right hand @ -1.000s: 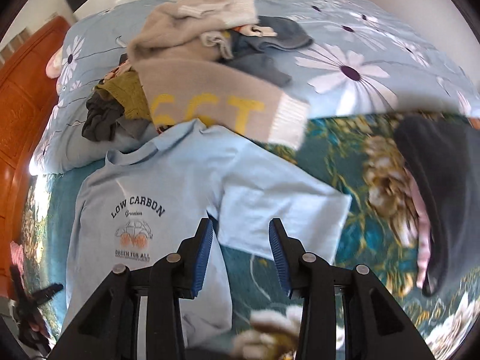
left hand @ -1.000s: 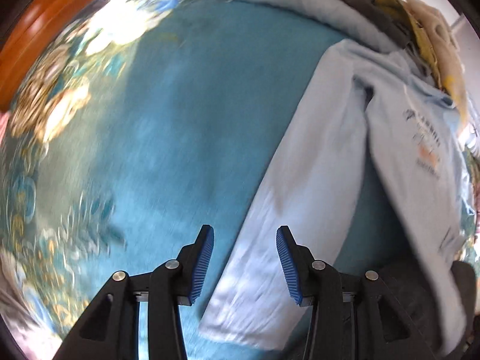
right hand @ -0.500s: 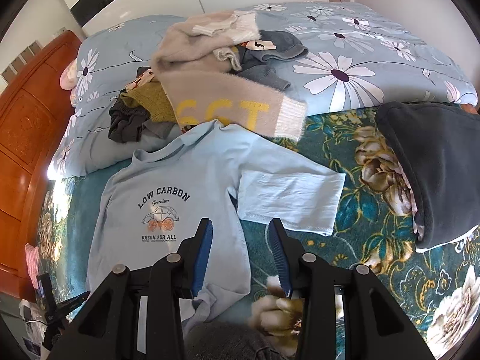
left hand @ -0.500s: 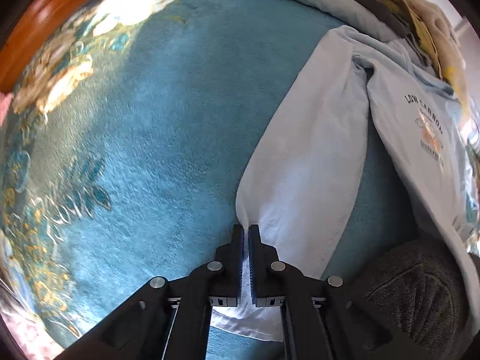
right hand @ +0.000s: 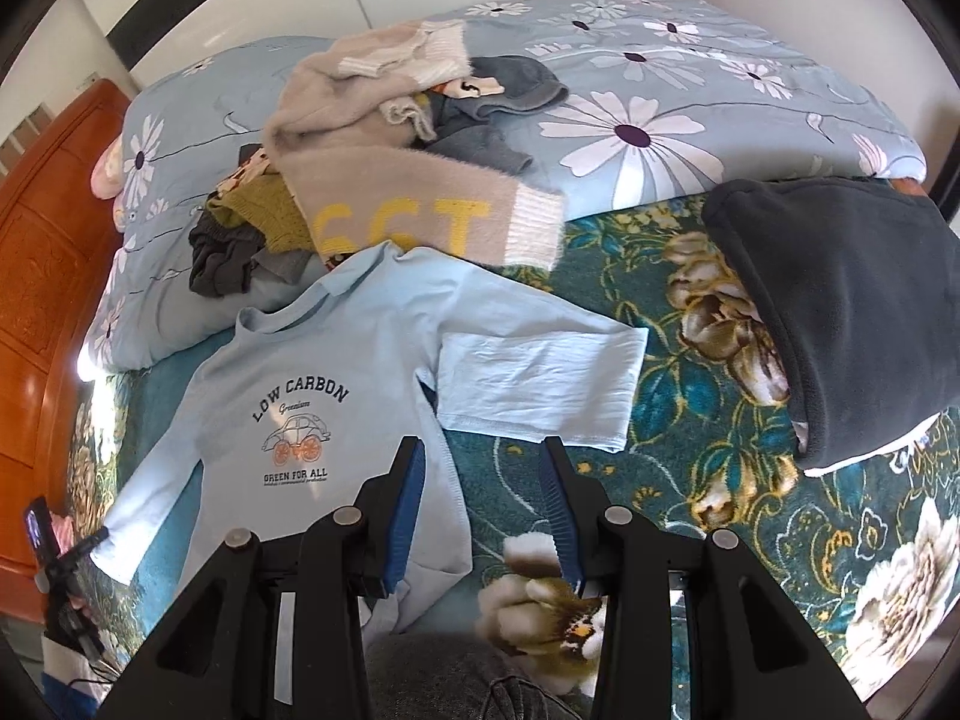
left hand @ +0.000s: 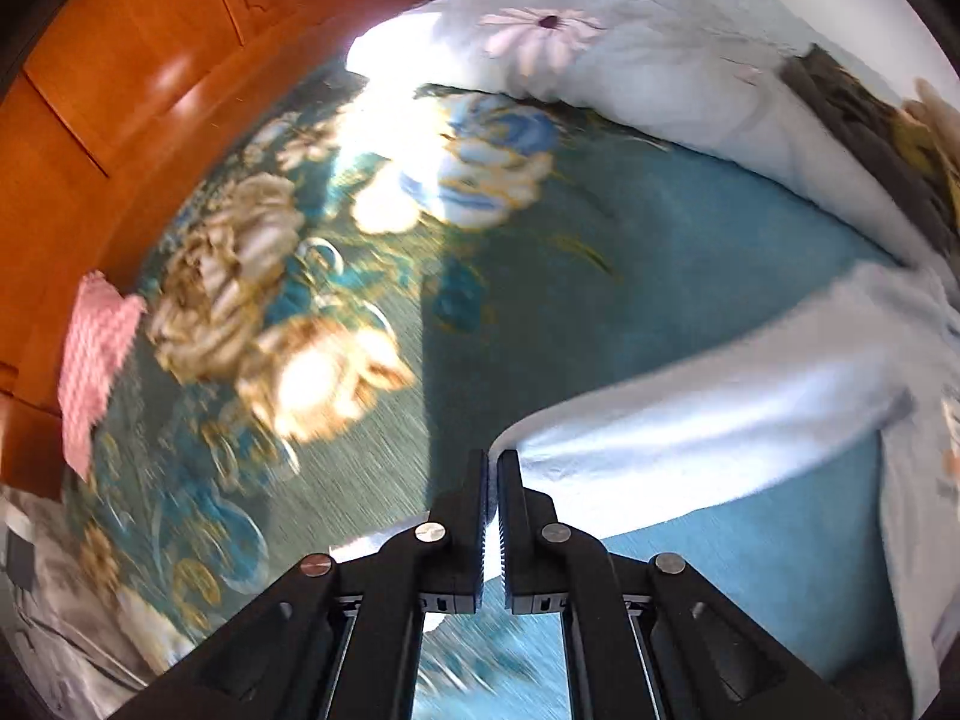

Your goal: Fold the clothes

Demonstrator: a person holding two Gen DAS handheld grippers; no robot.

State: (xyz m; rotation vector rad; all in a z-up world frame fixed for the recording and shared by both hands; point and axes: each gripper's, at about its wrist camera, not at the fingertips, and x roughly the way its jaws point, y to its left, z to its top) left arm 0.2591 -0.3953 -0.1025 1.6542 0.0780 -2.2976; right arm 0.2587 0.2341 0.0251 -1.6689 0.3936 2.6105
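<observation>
A light blue long-sleeved shirt (right hand: 336, 384) printed "LOW CARBON" lies face up on the teal floral bedspread (right hand: 690, 450). Its right sleeve (right hand: 540, 384) is folded over near the shoulder. My left gripper (left hand: 492, 468) is shut on the cuff end of the left sleeve (left hand: 690, 426), which stretches away to the right, lifted off the bedspread (left hand: 570, 276). In the right wrist view that left gripper (right hand: 66, 564) shows small at the far left, at the sleeve's end. My right gripper (right hand: 480, 468) hovers open above the shirt's lower right edge, holding nothing.
A pile of unfolded clothes (right hand: 384, 138), a fuzzy beige sweater on top, lies on the floral duvet (right hand: 660, 96) behind the shirt. A dark folded garment (right hand: 840, 306) lies to the right. The wooden headboard (left hand: 120, 90) is left, with a pink cloth (left hand: 96, 360) near it.
My left gripper shut on the left sleeve's cuff, then swung it up and out to the left. My right gripper rose and drew back from the shirt, staying open.
</observation>
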